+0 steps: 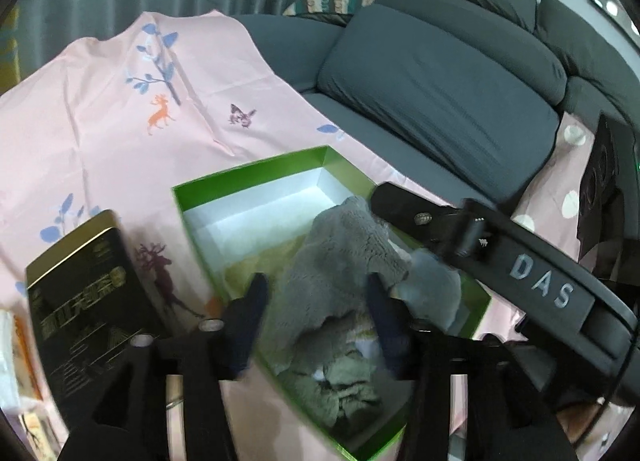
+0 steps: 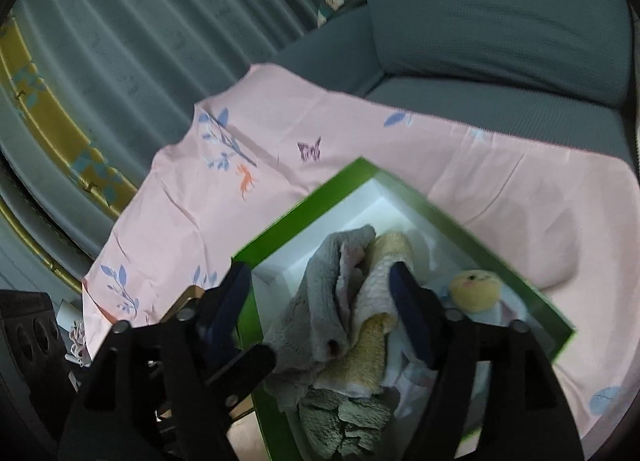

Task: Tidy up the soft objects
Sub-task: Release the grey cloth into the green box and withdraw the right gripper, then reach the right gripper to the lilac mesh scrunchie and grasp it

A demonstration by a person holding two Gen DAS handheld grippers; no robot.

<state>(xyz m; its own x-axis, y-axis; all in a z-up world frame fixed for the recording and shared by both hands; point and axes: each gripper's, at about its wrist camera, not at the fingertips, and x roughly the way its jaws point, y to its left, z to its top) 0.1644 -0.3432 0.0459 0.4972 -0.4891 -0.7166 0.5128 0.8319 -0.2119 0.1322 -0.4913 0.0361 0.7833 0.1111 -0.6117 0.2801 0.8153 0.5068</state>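
A: The grey towel (image 1: 340, 257) is looking fleecy and matt, and the green box (image 1: 348, 165) is showing smooth card with a white paper lining.

B: The pink sheet (image 1: 120, 121) is lying as smooth, creased cloth. The black tin (image 1: 86, 289) is gleaming, glossy with a gold edge.

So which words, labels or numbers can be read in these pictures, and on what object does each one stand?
"DAS": pale letters on the black body of the right gripper, seen in the left wrist view.
Gold characters on the black tin beside the green box: too blurred to read.
Pink cloth: only printed pictures (deer, butterfly, leaves), no text.
Right wrist view: no readable text.
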